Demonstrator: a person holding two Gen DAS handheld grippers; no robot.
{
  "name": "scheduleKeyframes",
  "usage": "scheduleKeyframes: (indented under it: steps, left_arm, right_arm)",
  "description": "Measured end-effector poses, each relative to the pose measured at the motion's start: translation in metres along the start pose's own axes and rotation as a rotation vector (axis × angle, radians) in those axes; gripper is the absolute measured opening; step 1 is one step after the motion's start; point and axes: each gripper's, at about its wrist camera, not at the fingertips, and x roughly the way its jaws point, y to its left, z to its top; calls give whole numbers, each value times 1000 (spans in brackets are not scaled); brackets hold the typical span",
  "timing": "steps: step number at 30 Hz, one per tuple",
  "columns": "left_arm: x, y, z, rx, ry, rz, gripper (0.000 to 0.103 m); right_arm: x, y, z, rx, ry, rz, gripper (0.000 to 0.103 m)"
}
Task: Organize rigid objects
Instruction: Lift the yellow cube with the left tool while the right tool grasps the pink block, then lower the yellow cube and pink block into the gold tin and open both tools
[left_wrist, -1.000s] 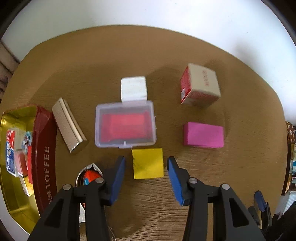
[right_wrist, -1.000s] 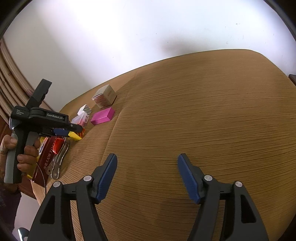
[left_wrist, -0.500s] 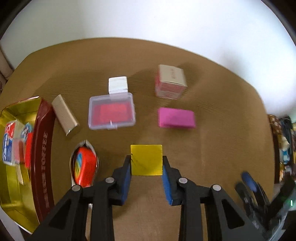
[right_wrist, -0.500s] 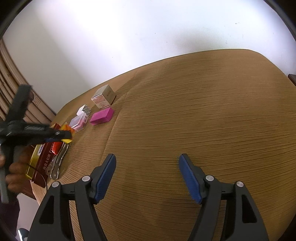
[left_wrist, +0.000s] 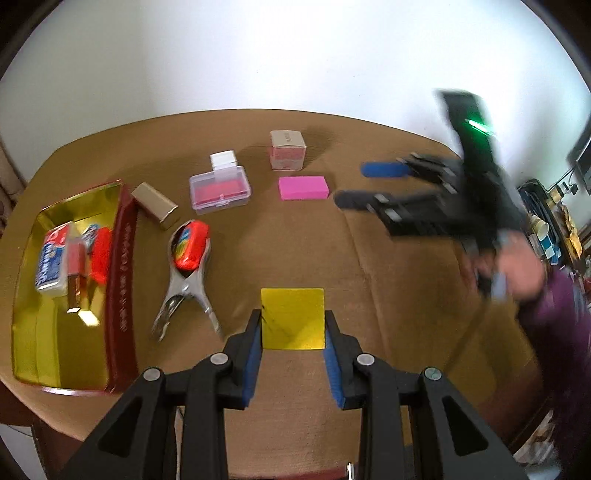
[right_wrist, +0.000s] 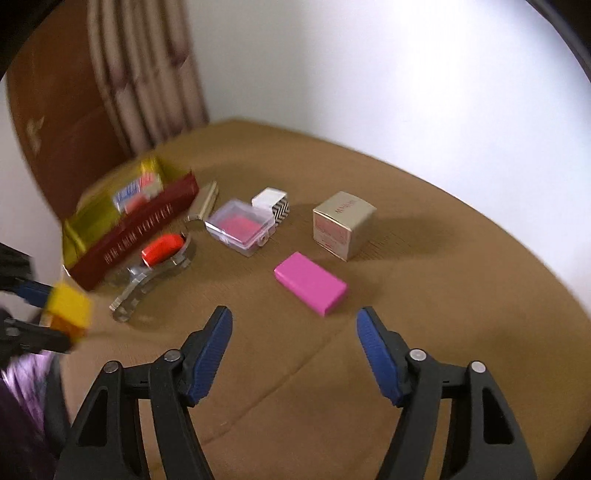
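Observation:
My left gripper (left_wrist: 293, 325) is shut on a yellow block (left_wrist: 293, 318), lifted above the brown table (left_wrist: 388, 295); the same yellow block (right_wrist: 68, 308) shows blurred at the left edge of the right wrist view. My right gripper (right_wrist: 294, 325) hovers with its jaws closing and nothing between them. Just ahead of it lies a pink block (right_wrist: 311, 288). The right gripper (left_wrist: 373, 184) also appears blurred in the left wrist view, to the right of the pink block (left_wrist: 303, 187).
A gold and red toffee tin (left_wrist: 118, 295) with several small boxes stands at the left. A metal clip holding a red item (left_wrist: 190, 245), a gold bar (left_wrist: 154, 205), a clear case (left_wrist: 219, 189), a white box (left_wrist: 223, 160) and a beige-red carton (left_wrist: 288, 149) lie beyond.
The left gripper closed on the yellow block and lifted it back from the row of objects. The right gripper swung left toward the pink block and rolled.

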Motion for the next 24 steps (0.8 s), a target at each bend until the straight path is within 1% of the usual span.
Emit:
scheduleKeyframes:
  steps: [1,2,7,12,14,15,18,20,21,23,24]
  left_arm:
    - [2,4,-2,-6,-1,-3,30]
    - [4,4,-1,-14,-1,-6,31]
    - [-4,19,-7,-33,-14,7,31]
    - [-17,31,-12,-66,-13,1,31]
    - [-28,34,-15,-80,-14,-2,31]
    - [-29,36,-14,-85,-12,-4,31]
    - [-37,40,-17,-101,-15,-3,31]
    - [-37,45,-17,-112,-18,3,31]
    - [-38,47,-18,-122,-23,6,31]
    - [-41,54,-19,-138,-32,9,31]
    - [-45,59,-19,-154,-36,21,31]
  right_arm:
    - [5,0,4,-21,24,2,52]
    - [12,-1,10,-41,52,5,50]
    - [33,-7,31,-81,126,69,50]
    - [52,-1,37,-146,202,88,50]
    - [63,2,39,-183,236,58,50]
    - [70,2,39,-195,261,62,51]
    - [79,0,43,-199,285,50,51]
    - [85,-1,45,-183,324,54,40]
    - [89,1,42,-188,352,45,29]
    - [90,5,39,-176,353,28,29]
    - [90,4,39,-143,352,25,27]
